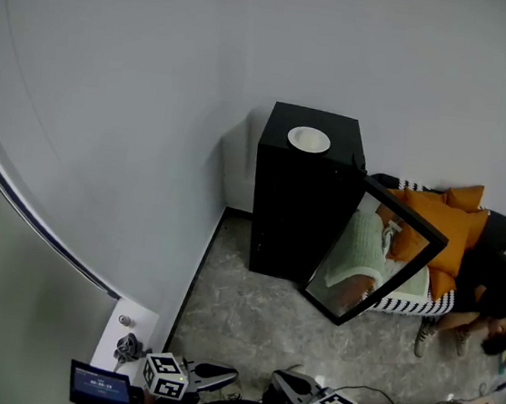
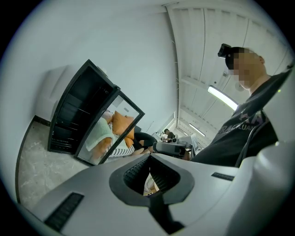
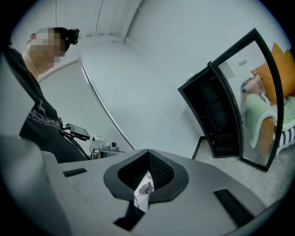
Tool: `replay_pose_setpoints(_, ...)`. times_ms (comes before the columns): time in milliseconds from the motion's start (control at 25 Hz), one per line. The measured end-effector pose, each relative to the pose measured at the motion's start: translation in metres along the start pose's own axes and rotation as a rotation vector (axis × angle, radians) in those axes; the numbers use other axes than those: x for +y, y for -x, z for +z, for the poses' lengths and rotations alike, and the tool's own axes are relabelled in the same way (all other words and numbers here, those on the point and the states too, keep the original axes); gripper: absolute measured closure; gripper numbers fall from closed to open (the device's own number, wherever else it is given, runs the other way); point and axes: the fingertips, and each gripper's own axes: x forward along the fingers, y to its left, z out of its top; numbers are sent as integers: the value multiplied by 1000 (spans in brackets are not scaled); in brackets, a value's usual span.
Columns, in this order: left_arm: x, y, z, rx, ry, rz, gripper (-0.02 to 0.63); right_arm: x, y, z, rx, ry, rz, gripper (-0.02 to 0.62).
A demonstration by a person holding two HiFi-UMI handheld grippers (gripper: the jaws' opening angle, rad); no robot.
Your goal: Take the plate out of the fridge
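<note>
While my left hand-held gripper [image 1: 230,376] and right hand-held gripper [image 1: 279,380] both have their jaws together on nothing, the plate [image 1: 308,139] sits near the middle of the black fridge's [image 1: 294,202] top. Its glass door [image 1: 370,257] stands open toward a striped sofa [image 1: 405,302] with orange cushions [image 1: 442,224] and a seated person [image 1: 490,281]. Open floor [image 1: 238,323] lies between me and the fridge, with the wall [image 1: 151,138] along the left edge.

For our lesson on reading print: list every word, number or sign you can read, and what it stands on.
No text reads in full.
On the small screen: pale digits, too small to read.
On the dark shirt: printed letters, blurred and cut off.
On the marker cubes: black-and-white patterns, no words.
On the fridge and plate: no lettering seen.
</note>
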Motion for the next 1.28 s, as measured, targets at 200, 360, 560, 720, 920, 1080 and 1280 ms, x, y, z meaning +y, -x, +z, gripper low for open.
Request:
replay_pose_setpoints(200,2,0,-2,-4,-16,-10,601,0,1,-3,-4,10,-7,592)
replay_pose_setpoints(360,0,-1,-3,6,-29,-19,601,1,0,-4,-5,16,-7,592)
replay_pose_setpoints(560,3,1,-6,12,-40,-14,601,1,-4,-7,3,23,-3,592)
replay_pose_setpoints(720,4,3,-5,8,-40,-12,601,2,-6,-6,0,24,1,592)
replay_pose_setpoints(920,6,6,-2,-4,-42,-8,601,2,-7,-7,8,38,5,592)
replay_pose_setpoints(1080,9,8,-2,-8,-39,-3,601,2,-9,-9,15,38,5,592)
replay_pose_setpoints(1280,13,8,-4,-9,-30,2,601,0,-15,-10,31,41,14,592)
